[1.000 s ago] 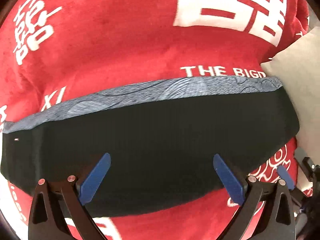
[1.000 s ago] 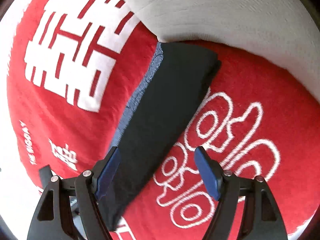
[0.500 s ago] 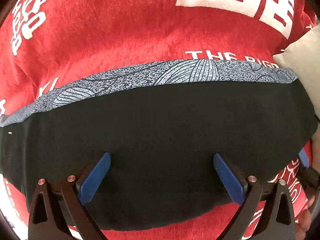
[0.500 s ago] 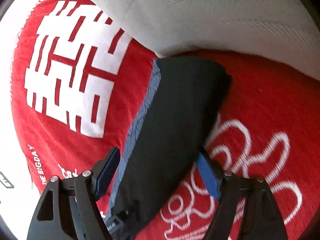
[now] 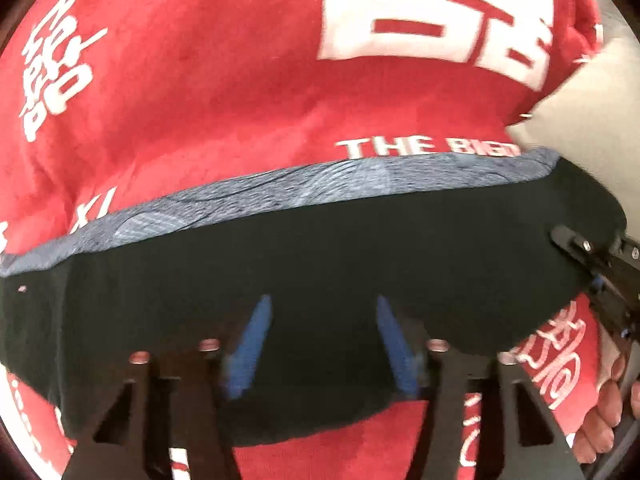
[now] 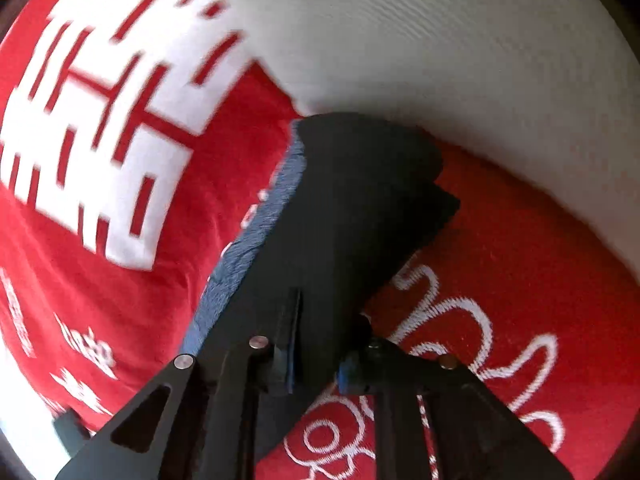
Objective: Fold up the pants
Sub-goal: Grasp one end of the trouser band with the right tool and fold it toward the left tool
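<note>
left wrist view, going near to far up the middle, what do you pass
left gripper → black pants → patterned blue-grey fabric edge → red blanket with its big white character print

This looks like a home, most likely a bedroom. A plush red blanket printed with large white double-happiness characters and the words "THE BIG D" (image 5: 240,92) fills nearly the whole left wrist view, lying soft and slightly rumpled like bedding. A cream-white ribbed-fabric pillow or cushion (image 6: 460,52) occupies the upper right of the right wrist view and rests against the blanket; its edge shows at the right side of the left wrist view as well. Nothing beyond this fabric-covered surface is visible, so the room itself cannot be told.
</note>
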Motion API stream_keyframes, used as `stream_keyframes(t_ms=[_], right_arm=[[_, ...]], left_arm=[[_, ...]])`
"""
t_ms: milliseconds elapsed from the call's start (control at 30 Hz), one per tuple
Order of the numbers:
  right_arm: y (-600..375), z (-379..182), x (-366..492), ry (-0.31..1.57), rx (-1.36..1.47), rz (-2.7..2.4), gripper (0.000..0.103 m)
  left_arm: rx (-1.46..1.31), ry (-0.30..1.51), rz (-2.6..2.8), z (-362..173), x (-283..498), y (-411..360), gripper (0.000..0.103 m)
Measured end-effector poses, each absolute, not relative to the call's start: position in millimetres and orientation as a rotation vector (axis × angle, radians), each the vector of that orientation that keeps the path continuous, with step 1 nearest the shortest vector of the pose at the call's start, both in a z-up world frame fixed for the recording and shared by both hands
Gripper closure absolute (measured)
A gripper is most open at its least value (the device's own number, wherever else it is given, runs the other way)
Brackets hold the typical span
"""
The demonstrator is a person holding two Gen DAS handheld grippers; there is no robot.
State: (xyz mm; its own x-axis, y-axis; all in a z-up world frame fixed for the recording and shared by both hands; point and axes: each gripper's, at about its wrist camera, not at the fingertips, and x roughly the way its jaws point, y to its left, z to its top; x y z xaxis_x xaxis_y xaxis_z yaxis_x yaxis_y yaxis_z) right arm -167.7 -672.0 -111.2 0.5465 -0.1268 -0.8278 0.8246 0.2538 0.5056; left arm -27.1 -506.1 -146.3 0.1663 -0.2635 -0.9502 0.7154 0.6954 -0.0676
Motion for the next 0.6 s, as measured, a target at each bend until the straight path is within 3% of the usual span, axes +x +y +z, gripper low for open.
stream_keyframes(t_ms=[100,233,600], right_arm=[[-663.0,-85.3,-153.4,0.768,1.008,-0.713,0.089],[-644.4,-55.9,-134.4,0.787,0.86,-0.671,0.089],[-569.0,-2.2,-71.6,0.85,0.475,-0.502,0.09]], left_arm=[[0.42,1.29,-0.776,-166.3,-28.1,-502.4,0.047],[0.469,1.141,-0.823,-170.6,-44.3,-498.0,0.047],[0.401,1.116,-0.861,-173.7,-46.2,-483.6,0.047]])
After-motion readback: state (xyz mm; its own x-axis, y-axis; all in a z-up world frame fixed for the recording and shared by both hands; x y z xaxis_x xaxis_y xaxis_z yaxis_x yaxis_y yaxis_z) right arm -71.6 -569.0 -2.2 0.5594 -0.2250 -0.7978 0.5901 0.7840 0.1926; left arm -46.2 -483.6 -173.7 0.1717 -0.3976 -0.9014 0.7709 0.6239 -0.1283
